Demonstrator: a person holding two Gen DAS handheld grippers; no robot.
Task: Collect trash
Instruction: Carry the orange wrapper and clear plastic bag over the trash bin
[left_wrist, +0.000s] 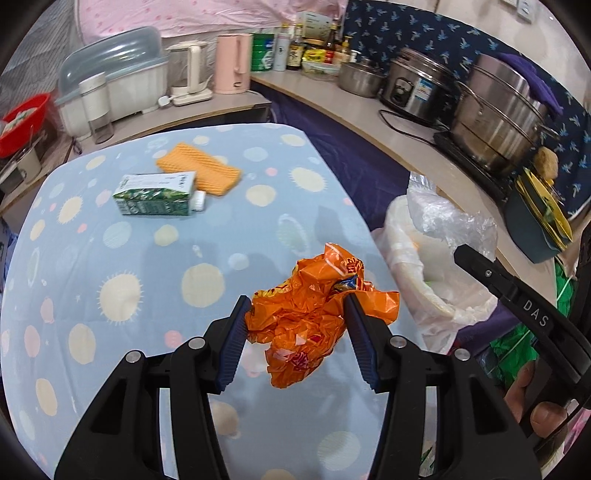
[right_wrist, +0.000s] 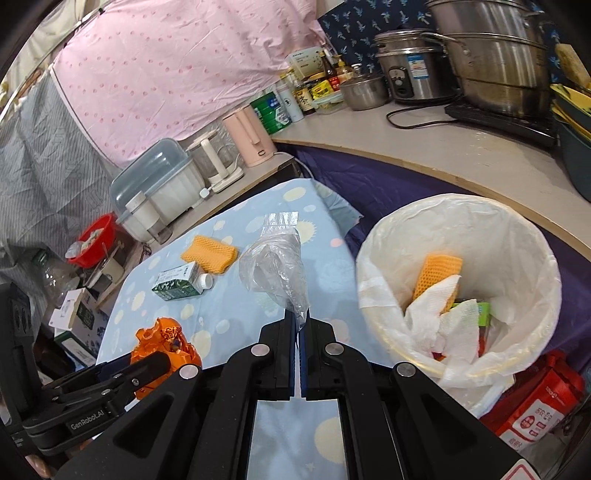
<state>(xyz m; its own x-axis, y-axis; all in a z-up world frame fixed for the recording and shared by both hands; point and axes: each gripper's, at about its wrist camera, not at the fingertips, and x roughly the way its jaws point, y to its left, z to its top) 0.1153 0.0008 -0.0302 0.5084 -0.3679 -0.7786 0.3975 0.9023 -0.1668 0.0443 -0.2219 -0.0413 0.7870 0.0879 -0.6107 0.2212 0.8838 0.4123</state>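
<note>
My left gripper (left_wrist: 295, 306) is shut on a crumpled orange plastic bag (left_wrist: 314, 314), held above the blue dotted tablecloth (left_wrist: 110, 277) near its right edge. The right gripper (right_wrist: 298, 321) is shut on a clear plastic bag (right_wrist: 275, 266) that sticks up from its tips. To the right stands a white-lined trash bin (right_wrist: 517, 236) with paper towels and an orange foam net inside. A green carton (left_wrist: 157, 195) and an orange foam net (left_wrist: 201, 170) lie on the cloth further back. In the right wrist view the orange bag (right_wrist: 162, 343) shows at lower left.
A counter (left_wrist: 332, 107) wraps around behind with kettles, bottles, a rice cooker (left_wrist: 417, 88) and steel pots (left_wrist: 495, 114). A red package (right_wrist: 535, 402) lies on the floor beside the bin. A red basin (right_wrist: 92, 240) and boxes sit to the left of the table.
</note>
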